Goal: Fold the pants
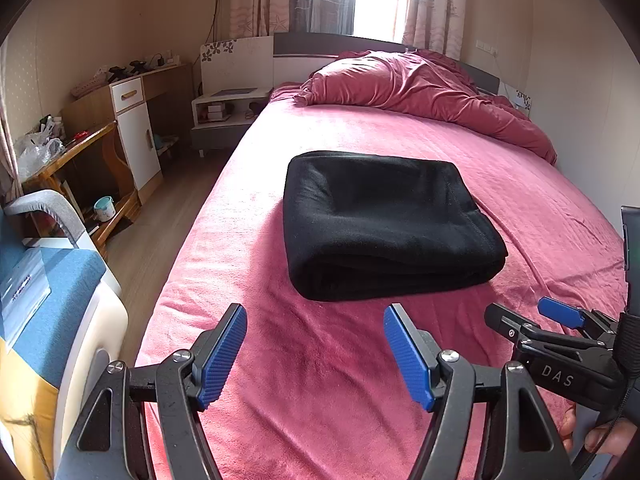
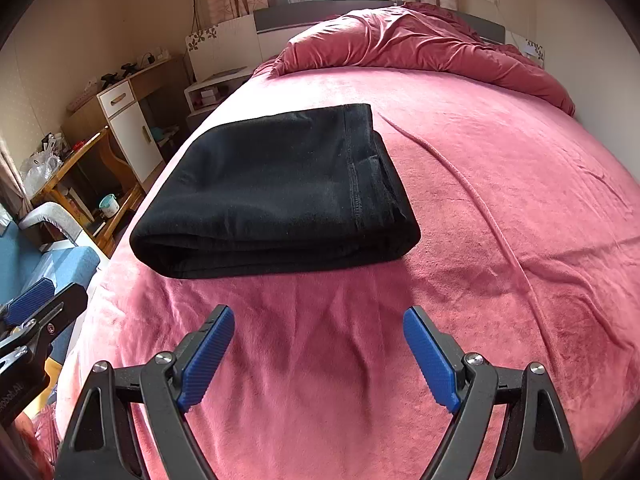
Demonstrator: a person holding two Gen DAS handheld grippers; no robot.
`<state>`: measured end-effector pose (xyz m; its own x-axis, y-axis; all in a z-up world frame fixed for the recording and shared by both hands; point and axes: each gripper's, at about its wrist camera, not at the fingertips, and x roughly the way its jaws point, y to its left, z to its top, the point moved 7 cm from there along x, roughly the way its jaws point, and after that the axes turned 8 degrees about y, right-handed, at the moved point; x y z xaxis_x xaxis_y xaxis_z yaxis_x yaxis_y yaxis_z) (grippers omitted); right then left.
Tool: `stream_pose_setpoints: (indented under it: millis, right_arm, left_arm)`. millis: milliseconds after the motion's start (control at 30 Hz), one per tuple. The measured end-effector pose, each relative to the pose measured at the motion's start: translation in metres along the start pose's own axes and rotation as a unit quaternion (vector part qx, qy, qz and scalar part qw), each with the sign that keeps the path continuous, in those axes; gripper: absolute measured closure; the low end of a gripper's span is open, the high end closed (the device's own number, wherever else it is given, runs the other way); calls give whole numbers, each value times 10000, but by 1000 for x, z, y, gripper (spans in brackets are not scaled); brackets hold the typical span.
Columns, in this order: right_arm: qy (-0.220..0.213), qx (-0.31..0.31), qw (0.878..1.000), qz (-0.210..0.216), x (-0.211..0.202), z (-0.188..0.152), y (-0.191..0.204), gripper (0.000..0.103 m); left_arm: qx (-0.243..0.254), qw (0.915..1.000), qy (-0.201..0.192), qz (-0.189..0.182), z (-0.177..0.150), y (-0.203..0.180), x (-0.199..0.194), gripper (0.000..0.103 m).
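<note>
Fig.: fold looks complete, both tools clear of the cloth. Black pants (image 1: 384,224) lie as a compact stacked rectangle on the pink bed (image 1: 320,360), nearer the bed's L edge than its R edge, well short of the crumpled duvet (image 1: 432,96) at the head end. Stitched hem runs down the bundle's R side; rounded fold faces the near edge.

L gripper (image 1: 316,354): fingers spread wide, nothing between them, hovering over bare sheet just short of the bundle's near edge. R gripper (image 2: 318,354): likewise wide and empty, over bare sheet near the bundle's R corner, pointing down at a slant. In the L-wrist view the R gripper shows at the R margin, beside the L one, not touching it; part of a hand (image 1: 600,436) holds its handle.

Judgement: task appears done or nearly so; at most a tidy-up press remains.

Risks from here:
- Any further nudge w/ an open finger could catch the top layer and drag it, skewing the stack.
- Plush sheet already ridges to the bundle's R; pulling on it could shift the bundle toward the L edge.
- Withdrawing low could snag the near fold and unroll it.
- The two tools sit close together; a careless swing could knock them.
</note>
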<state>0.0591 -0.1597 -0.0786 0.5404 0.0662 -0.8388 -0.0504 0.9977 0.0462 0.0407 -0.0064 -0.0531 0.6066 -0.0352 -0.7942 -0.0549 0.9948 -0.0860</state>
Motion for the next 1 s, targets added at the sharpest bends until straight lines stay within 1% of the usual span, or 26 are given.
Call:
stream_pose_setpoints:
  millis: [533, 1000]
  right_arm:
    - [-24, -38, 10000, -24, -4, -1, 3, 16]
    - [-18, -35, 10000, -40, -4, -2, 4, 16]
  left_arm:
    - [12, 10000, -26, 17, -1, 0, -1, 31]
    - [-43, 9999, -89, 53, -1, -1, -10, 31]
